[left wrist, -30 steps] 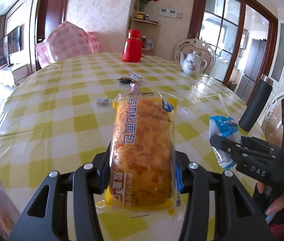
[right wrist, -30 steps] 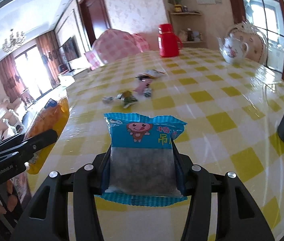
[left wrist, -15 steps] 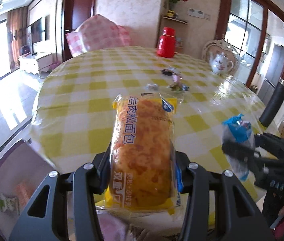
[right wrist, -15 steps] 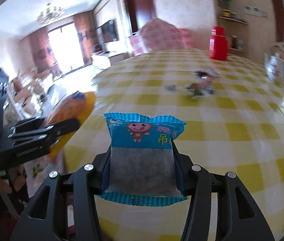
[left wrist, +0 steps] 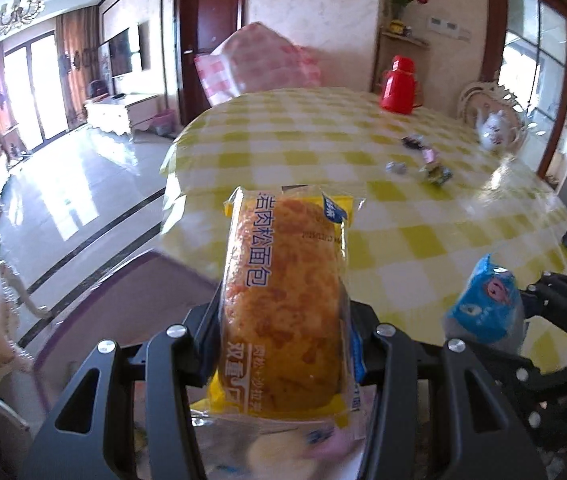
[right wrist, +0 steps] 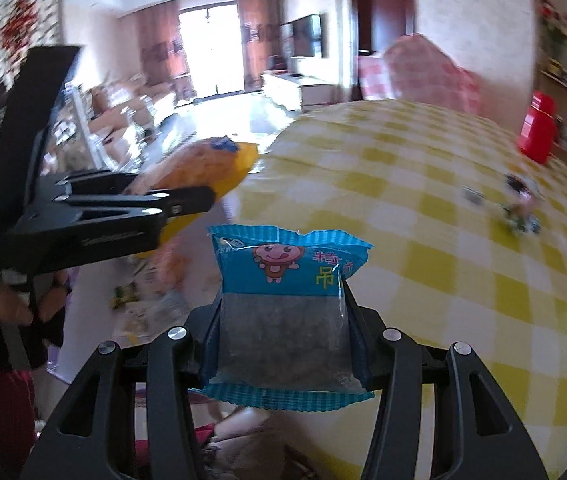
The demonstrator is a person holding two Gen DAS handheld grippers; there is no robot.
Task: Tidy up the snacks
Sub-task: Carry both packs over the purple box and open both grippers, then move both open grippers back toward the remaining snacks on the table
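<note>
Now left tool (left wrist: 283, 320) clamped on bread packet (left wrist: 283, 300); right tool (right wrist: 283, 320) clamped on blue snack pouch (right wrist: 283, 308).

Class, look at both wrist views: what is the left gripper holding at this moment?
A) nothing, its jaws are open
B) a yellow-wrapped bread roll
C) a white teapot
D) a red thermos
B: the left gripper is clamped on the yellow-wrapped bread roll, while the red thermos and white teapot stand on the table.
</note>
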